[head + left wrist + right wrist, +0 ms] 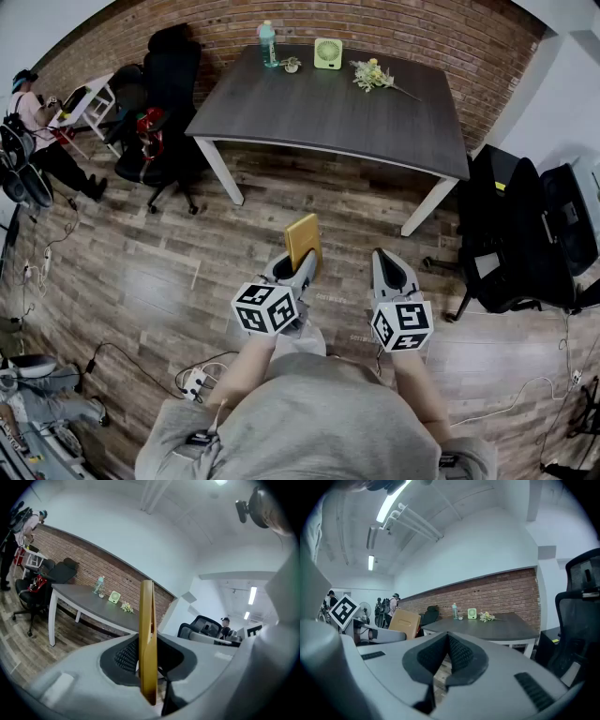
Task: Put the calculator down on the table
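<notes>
The left gripper (298, 272) is closed on the calculator (303, 240), a thin, flat, gold-coloured slab. It is clamped by its lower end between the ribbed dark pads and stood upright, its long axis rising out of the jaws. In the left gripper view it is seen edge-on, as a narrow hard strip with smooth faces. The right gripper (391, 264) is held just to the right, its jaws brought together with nothing between them.

The table (319, 117) lies far ahead of both grippers, well apart from them across a stretch of plank floor (169, 272). It would be reached by carrying the calculator straight away from the body, and only the left hand is loaded. The top is dark, matt and flat on white legs, and its near half is bare. Along the far edge a bottle (268, 42), a small green fan (328, 53) and a bunch of flowers (372, 75) are set.
</notes>
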Tool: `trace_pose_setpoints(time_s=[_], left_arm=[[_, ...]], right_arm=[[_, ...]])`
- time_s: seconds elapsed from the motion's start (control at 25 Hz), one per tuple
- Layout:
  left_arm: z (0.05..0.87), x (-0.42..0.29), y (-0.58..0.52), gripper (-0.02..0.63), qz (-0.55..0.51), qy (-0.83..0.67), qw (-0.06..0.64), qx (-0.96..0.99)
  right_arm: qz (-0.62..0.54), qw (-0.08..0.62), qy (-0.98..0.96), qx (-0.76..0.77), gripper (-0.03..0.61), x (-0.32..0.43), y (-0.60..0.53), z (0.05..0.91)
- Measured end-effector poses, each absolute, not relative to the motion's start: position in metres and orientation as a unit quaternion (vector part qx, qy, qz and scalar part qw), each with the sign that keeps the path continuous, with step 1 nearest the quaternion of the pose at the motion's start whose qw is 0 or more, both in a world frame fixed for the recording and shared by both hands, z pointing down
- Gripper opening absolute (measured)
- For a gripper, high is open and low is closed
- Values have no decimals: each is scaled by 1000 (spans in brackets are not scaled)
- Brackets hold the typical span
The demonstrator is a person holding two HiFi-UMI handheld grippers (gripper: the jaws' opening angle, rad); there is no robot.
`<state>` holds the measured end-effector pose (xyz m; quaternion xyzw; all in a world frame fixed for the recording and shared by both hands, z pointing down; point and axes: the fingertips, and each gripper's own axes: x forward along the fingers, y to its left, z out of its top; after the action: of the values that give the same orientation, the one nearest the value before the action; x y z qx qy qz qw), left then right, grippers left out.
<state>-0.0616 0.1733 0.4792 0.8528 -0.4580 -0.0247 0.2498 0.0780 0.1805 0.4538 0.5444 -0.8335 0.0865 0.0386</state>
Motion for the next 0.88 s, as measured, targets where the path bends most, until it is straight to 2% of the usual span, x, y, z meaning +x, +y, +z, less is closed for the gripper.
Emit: trace_pose_setpoints(time_s=[0.88], left_arm=[[466,-90,112,86,-21,-448,258,856]], right_arm=[[96,29,-836,540,2,41,121,436]])
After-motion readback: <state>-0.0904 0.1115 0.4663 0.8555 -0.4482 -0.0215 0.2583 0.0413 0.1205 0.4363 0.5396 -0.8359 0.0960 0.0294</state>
